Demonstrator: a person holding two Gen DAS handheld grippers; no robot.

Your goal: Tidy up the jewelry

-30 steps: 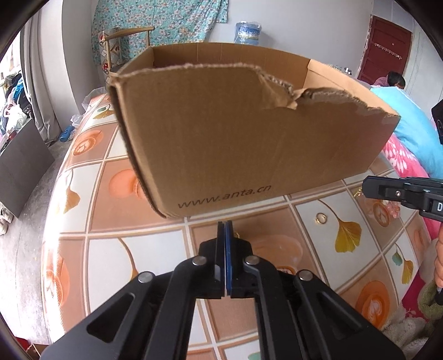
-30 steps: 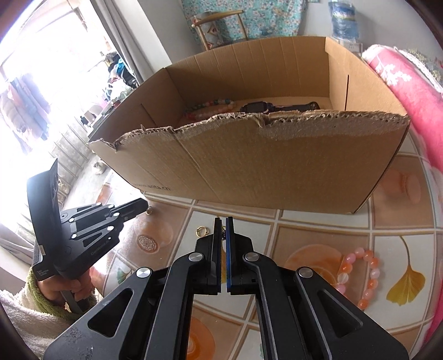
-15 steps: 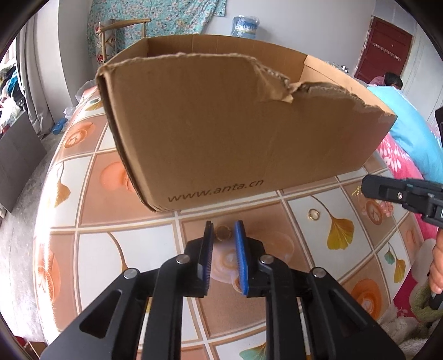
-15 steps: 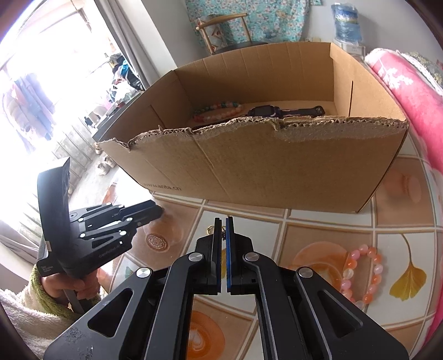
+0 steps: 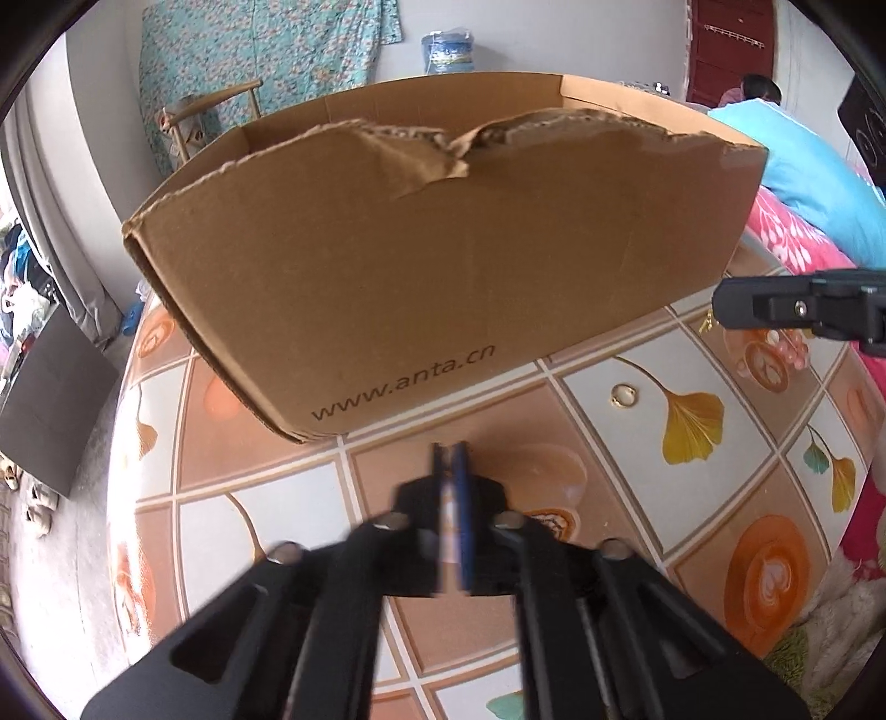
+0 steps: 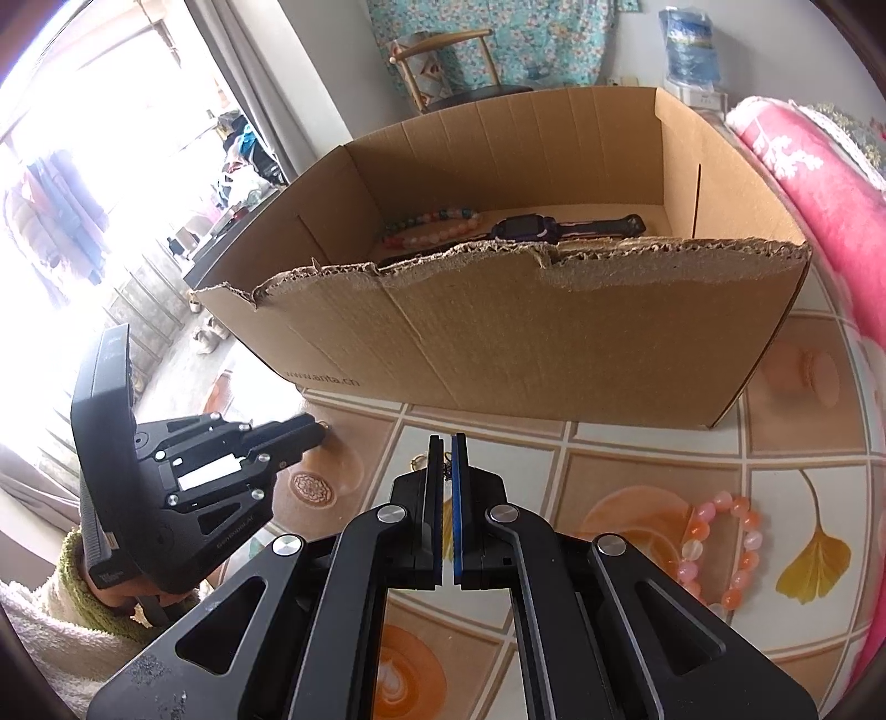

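A torn cardboard box (image 5: 443, 277) stands on the tiled table, and in the right wrist view it holds a bead bracelet (image 6: 432, 224) and a dark watch (image 6: 554, 227). My left gripper (image 5: 451, 459) is shut just in front of the box; a small gold ring (image 6: 323, 425) pokes out at the tip of the left gripper (image 6: 313, 432). My right gripper (image 6: 447, 443) is shut with nothing in it. Another gold ring (image 5: 626, 394) lies on the table, just past the right fingertips (image 6: 422, 461). A pink bead bracelet (image 6: 720, 548) lies to the right.
A pink blanket (image 6: 819, 183) borders the table on the right. Beyond the box are a wooden chair (image 6: 443, 61) and a water bottle (image 5: 448, 50). A person in blue (image 5: 775, 149) sits at the back right. The table's left edge (image 5: 119, 443) drops to the floor.
The left jaws opened over a small gold ring on the table and closed again, and that gripper shifted and rolled a little. The right gripper has kept still and shut.
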